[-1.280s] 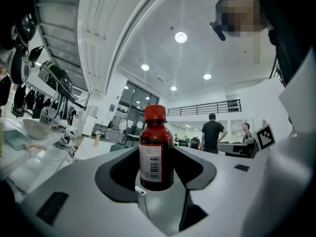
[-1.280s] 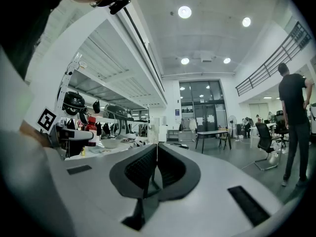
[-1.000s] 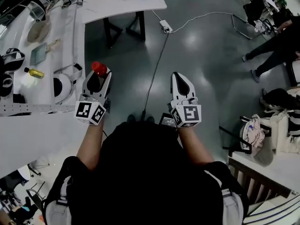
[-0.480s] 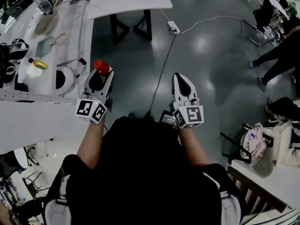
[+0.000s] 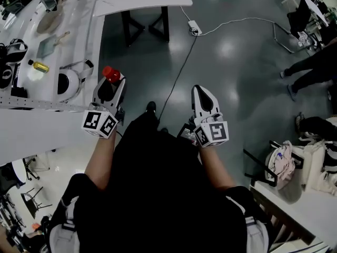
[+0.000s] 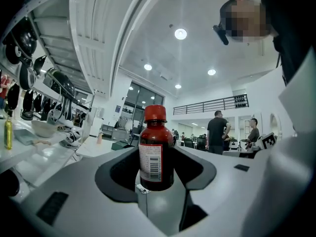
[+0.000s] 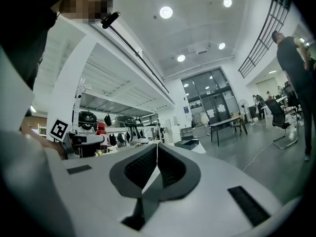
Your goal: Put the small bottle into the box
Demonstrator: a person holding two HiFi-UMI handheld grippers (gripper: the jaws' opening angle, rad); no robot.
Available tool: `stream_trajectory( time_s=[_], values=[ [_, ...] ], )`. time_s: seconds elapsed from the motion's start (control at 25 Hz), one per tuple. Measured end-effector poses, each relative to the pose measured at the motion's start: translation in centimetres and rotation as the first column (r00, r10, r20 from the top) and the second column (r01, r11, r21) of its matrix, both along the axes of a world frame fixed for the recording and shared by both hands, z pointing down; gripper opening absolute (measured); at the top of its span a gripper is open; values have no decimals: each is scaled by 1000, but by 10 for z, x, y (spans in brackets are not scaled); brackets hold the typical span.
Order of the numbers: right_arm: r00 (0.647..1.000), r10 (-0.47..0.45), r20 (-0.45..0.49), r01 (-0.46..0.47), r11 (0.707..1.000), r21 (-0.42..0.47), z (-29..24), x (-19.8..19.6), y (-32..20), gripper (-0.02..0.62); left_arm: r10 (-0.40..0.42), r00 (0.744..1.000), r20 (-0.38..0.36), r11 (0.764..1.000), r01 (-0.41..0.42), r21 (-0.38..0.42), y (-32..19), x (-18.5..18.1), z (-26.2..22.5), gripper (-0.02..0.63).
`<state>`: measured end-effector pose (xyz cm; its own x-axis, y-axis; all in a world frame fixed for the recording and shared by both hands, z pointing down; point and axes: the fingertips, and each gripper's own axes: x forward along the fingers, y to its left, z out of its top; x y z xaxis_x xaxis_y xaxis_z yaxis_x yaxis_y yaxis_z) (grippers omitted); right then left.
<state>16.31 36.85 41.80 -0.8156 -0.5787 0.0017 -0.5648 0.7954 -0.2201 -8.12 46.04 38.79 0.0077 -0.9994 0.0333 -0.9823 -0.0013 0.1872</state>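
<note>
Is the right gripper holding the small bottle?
No, the right gripper has its jaws together, empty; the small bottle sits in the left gripper.

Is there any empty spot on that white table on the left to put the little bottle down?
Yes: the broad bare stretch of the white table nearest the person, this side of the perforated strip. Beyond the strip it is crowded, with a yellow bottle and a round white device among others.

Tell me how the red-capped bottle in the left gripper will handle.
The small bottle looks rigid, likely glass or hard plastic, so it shouldn't flex in the left gripper. Its smooth round body may twist or slip. Tall and narrow, it could tip when released.
</note>
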Motion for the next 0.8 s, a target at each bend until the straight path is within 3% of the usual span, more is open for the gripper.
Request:
stream_trajectory(
  time_s=[0.48,0.8],
  values=[
    [999,38,-10,-38,999,-10,4,-2,-51,32,49,999,-9,999,-49,6,-58,0,7,227],
    [998,47,-37,-48,999,-14,3,-27,-117,32,50,998,-40,999,-49,15,-129,-31,14,227]
  ],
)
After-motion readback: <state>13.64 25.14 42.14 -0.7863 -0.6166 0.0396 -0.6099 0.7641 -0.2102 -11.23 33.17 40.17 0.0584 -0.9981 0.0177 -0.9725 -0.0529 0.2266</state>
